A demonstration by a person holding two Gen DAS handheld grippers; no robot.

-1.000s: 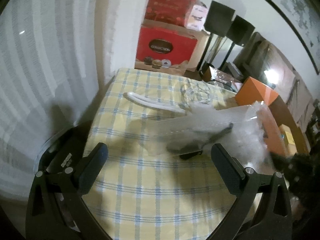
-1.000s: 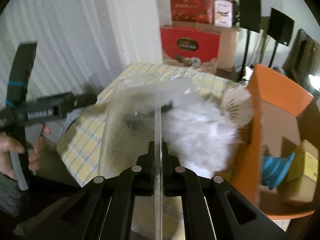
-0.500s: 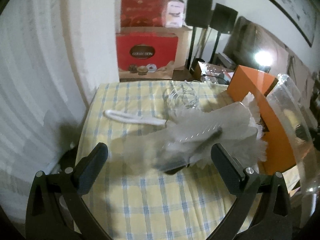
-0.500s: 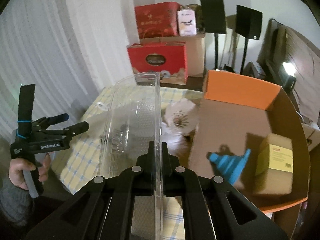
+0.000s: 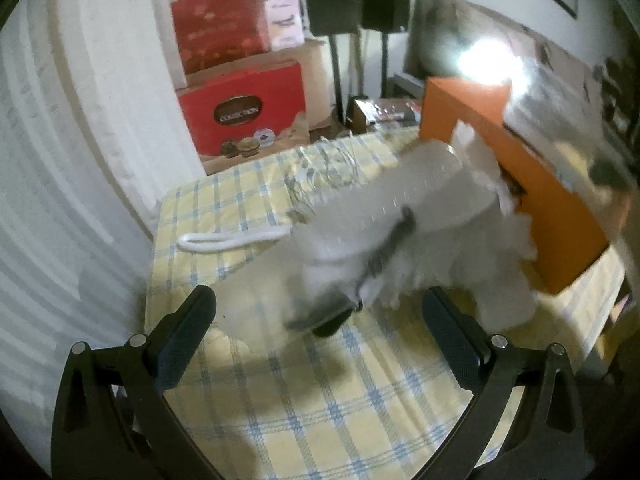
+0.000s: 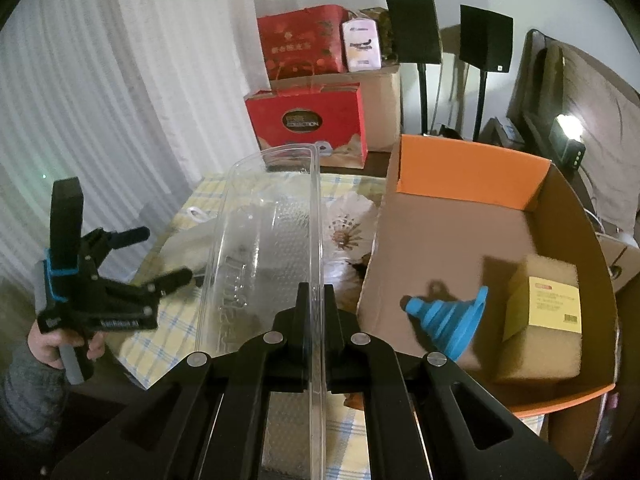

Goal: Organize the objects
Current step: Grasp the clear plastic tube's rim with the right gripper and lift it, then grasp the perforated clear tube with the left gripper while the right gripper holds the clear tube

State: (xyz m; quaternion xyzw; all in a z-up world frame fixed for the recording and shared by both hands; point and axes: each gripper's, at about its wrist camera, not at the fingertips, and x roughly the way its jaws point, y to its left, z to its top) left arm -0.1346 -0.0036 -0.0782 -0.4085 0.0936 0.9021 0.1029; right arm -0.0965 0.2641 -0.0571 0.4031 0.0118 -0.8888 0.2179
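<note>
My right gripper [image 6: 315, 300] is shut on the rim of a clear plastic container [image 6: 256, 248] and holds it raised to the left of the orange cardboard box [image 6: 472, 168]. The box holds a blue funnel [image 6: 448, 316] and a yellow carton [image 6: 548, 312]. A white fluffy duster with a dark handle [image 5: 416, 248] lies on the checked tablecloth [image 5: 320, 400] against the box [image 5: 512, 176]. My left gripper [image 5: 318, 328] is open and empty, just in front of the duster; it also shows in the right wrist view [image 6: 160, 258].
A white cord loop [image 5: 224, 240] and a wire whisk [image 5: 332, 168] lie on the cloth beyond the duster. Red gift boxes [image 6: 308, 120], cartons and two black speakers [image 6: 412, 28] stand behind the table. White curtain on the left.
My right gripper has lifted the clear container up and back, away from the duster, so the box's inside now shows. My left gripper has swung right toward the duster.
</note>
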